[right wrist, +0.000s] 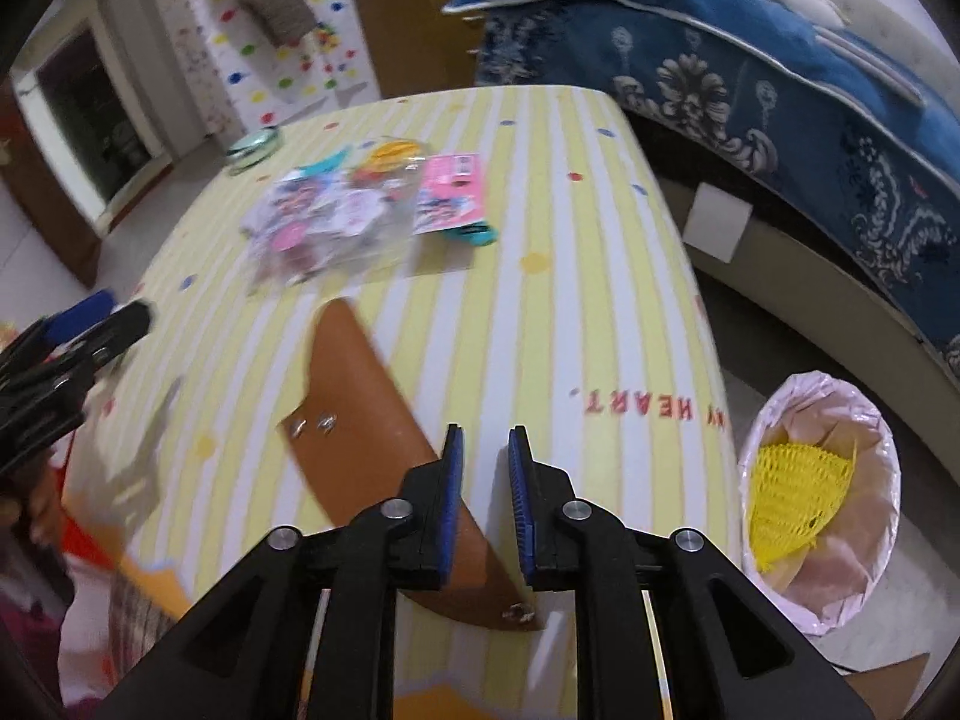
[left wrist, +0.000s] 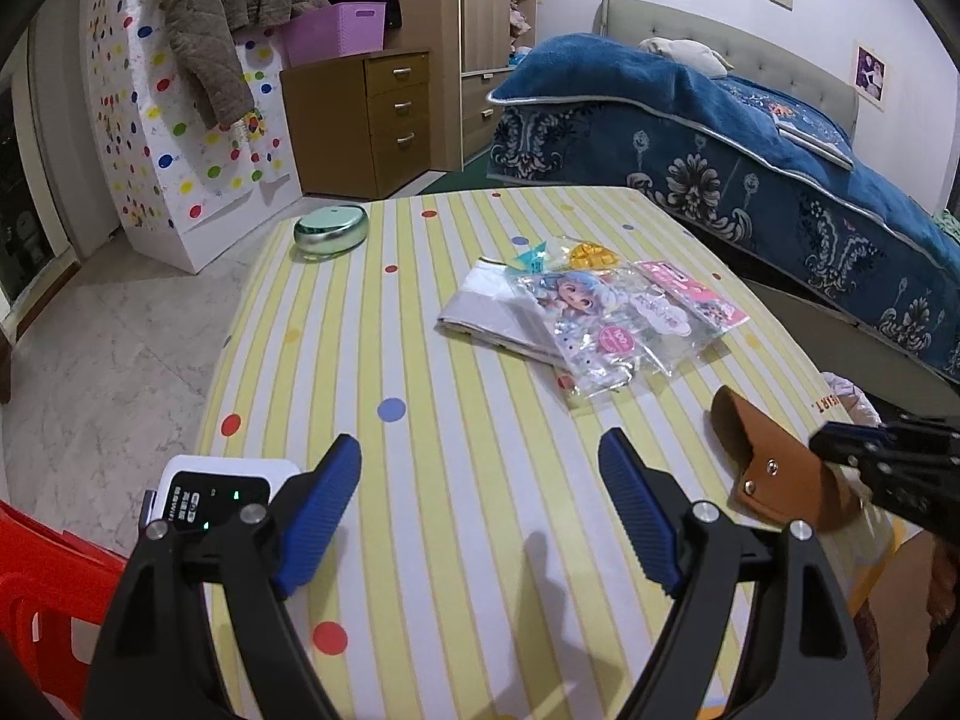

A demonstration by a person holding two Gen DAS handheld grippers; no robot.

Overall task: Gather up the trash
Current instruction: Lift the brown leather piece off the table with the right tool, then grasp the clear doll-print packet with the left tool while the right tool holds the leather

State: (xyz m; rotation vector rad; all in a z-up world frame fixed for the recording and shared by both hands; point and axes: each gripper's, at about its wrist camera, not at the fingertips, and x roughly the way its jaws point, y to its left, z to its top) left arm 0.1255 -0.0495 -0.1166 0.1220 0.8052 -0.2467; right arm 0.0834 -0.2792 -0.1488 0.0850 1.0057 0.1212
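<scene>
In the left wrist view we are holding the left gripper [left wrist: 480,510] wide open and empty over the striped table [left wrist: 420,360], the plastic wrappers [left wrist: 606,318] lying ahead toward upper right. In the right wrist view the right gripper [right wrist: 485,504] is nearly closed on nothing, wrappers [right wrist: 336,216] lying upper left, lined bin [right wrist: 822,498] at lower right.

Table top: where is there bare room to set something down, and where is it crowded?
Bare striped cloth lies between the left claw and the plastic packets, and beyond them between the round green tin and the table's far edge. The packets crowd the middle; the brown leather pouch takes the near right corner.
</scene>
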